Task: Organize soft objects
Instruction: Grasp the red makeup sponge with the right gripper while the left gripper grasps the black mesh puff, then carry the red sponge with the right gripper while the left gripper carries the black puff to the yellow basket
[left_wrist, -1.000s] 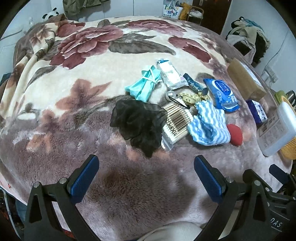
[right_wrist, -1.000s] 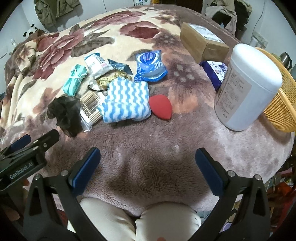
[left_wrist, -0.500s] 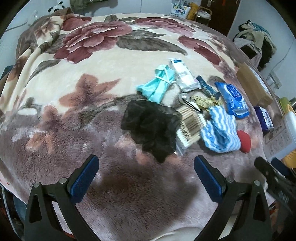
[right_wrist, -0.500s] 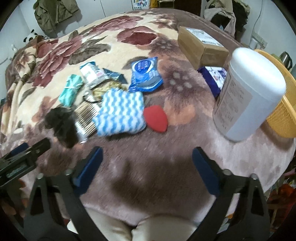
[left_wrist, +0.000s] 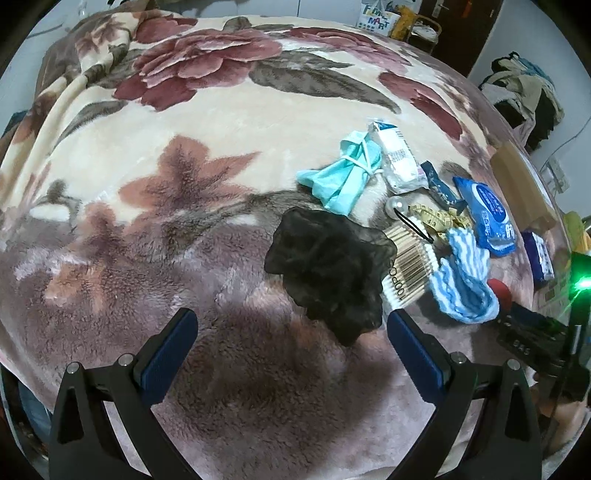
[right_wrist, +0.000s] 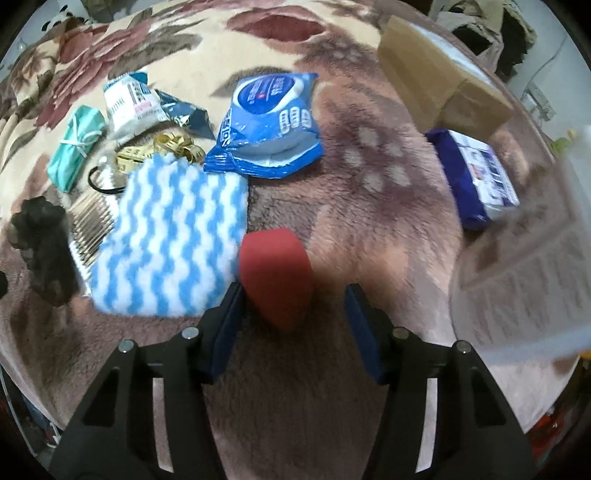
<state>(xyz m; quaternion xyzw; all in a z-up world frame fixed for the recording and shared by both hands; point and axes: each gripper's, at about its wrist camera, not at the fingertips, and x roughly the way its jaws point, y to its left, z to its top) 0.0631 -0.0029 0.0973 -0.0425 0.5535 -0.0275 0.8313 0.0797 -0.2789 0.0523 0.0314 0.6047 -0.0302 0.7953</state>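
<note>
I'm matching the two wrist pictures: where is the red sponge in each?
Left wrist: red sponge at the far right, mostly hidden behind the striped cloth.
Right wrist: centre, between the closing right claw's fingers.
Shared landmark: the blue-and-white striped cloth, directly left of it.

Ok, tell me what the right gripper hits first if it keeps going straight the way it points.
Most likely the red sponge: it sits between the closing fingers of the right gripper, with the blanket just beneath it.
</note>
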